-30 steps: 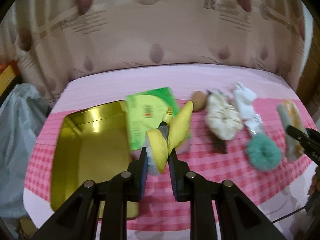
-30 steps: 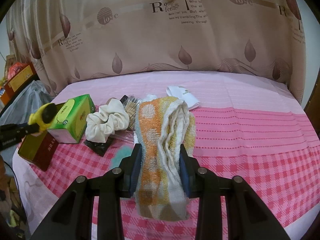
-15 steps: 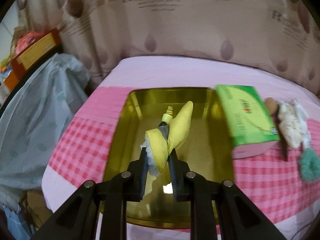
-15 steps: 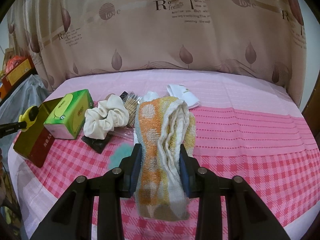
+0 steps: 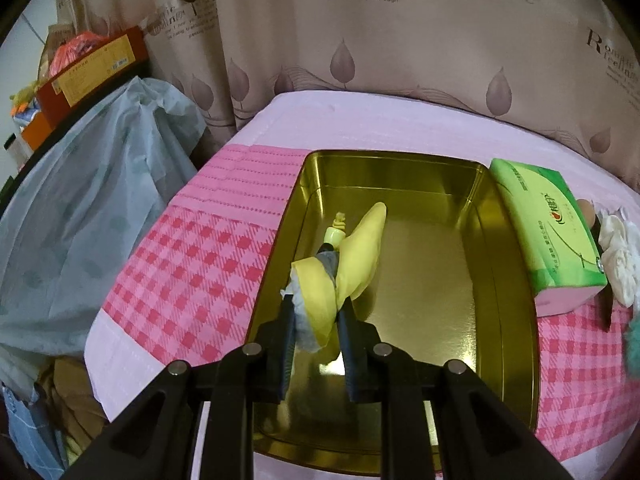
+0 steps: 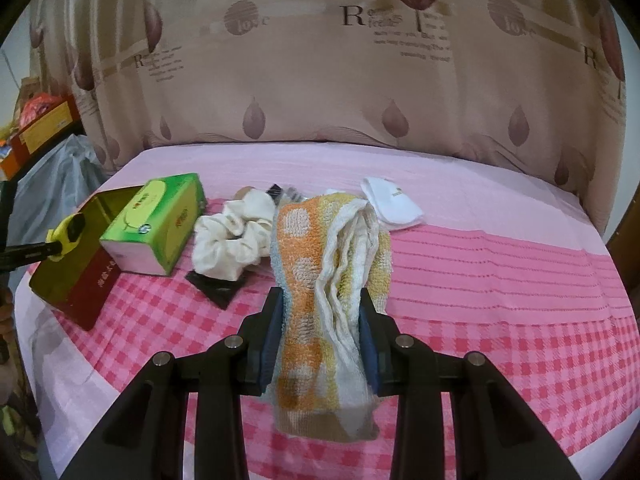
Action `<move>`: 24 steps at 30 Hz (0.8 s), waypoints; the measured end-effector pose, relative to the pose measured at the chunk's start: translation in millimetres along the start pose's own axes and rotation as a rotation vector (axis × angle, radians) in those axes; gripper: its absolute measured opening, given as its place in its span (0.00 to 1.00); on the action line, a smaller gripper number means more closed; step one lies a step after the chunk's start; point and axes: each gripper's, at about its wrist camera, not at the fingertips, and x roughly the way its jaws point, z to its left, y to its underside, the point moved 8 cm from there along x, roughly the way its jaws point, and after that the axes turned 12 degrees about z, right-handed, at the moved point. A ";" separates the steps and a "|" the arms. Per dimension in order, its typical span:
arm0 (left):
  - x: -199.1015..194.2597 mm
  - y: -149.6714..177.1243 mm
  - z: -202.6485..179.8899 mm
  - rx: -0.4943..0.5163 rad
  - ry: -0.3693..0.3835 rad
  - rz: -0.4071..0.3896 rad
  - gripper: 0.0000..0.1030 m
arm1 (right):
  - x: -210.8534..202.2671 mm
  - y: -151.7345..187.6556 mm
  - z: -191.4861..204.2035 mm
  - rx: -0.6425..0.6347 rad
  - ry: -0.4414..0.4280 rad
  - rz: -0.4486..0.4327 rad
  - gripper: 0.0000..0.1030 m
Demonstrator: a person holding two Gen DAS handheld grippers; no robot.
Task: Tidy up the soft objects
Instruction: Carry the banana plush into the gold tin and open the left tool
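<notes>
My left gripper (image 5: 314, 312) is shut on a yellow soft toy (image 5: 352, 260) with a grey band and holds it over the open gold tin (image 5: 496, 264). My right gripper (image 6: 322, 312) is shut on a folded orange, yellow and white towel (image 6: 320, 280) and holds it above the pink checked cloth. In the right wrist view the gold tin (image 6: 68, 280) stands at the left, with the yellow toy (image 6: 68, 232) above it. A cream scrunchie (image 6: 232, 236) and a white sock (image 6: 392, 204) lie on the cloth behind the towel.
A green tissue box (image 5: 548, 236) stands against the tin's right side; it also shows in the right wrist view (image 6: 156, 224). A black card (image 6: 214, 288) lies under the scrunchie. A teal fluffy item (image 5: 632, 344) lies at the right edge. A plastic-covered pile (image 5: 88, 208) is left of the table. A curtain hangs behind.
My left gripper has carried the yellow toy leftwards from above the tissue box to over the gold tin. My right gripper holds the towel in about the same place.
</notes>
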 end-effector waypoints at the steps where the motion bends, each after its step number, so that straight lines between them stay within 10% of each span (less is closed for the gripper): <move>1: 2.1 0.1 0.8 -0.003 0.004 0.007 0.21 | -0.2 -0.5 3.4 -0.006 -0.001 0.000 0.31; 24: -5.2 1.5 11.3 -0.038 0.011 -0.004 0.34 | -0.2 -21.8 102.4 -0.169 -0.089 0.019 0.31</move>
